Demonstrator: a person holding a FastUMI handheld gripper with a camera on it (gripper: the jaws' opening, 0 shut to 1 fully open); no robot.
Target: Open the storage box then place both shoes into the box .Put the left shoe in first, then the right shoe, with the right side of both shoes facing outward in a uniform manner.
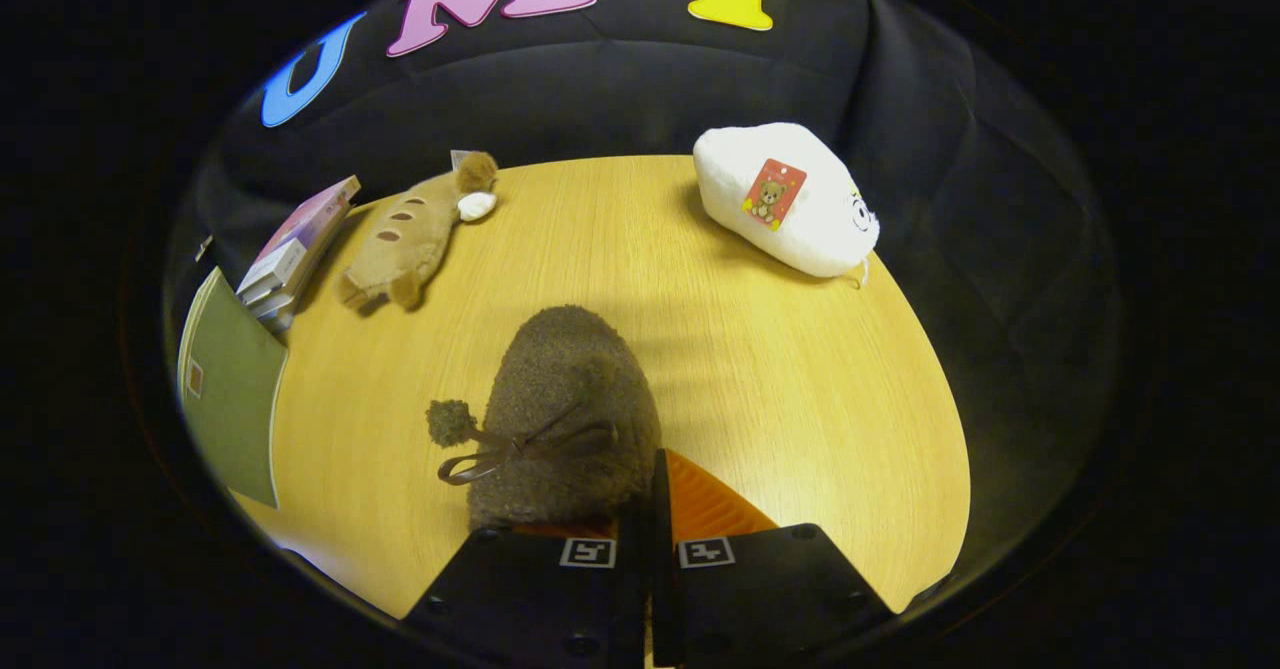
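Observation:
A fuzzy grey-brown shoe (570,399) with a ribbon bow and a small pompom on its left side points away from me, toe toward the far side of the wooden table (780,369). My gripper (655,509) is shut on the shoe's near rim. The fingers stand almost together with only the thin edge pinched between them. Most of the shoe's body lies left of and just ahead of the fingers. Its near end is hidden behind the finger blocks.
A white plush toy (790,199) with a tag lies at the far right of the table. A tan plush animal (410,239) lies at the far left beside a stack of books (295,249). A green book (230,389) hangs over the left edge.

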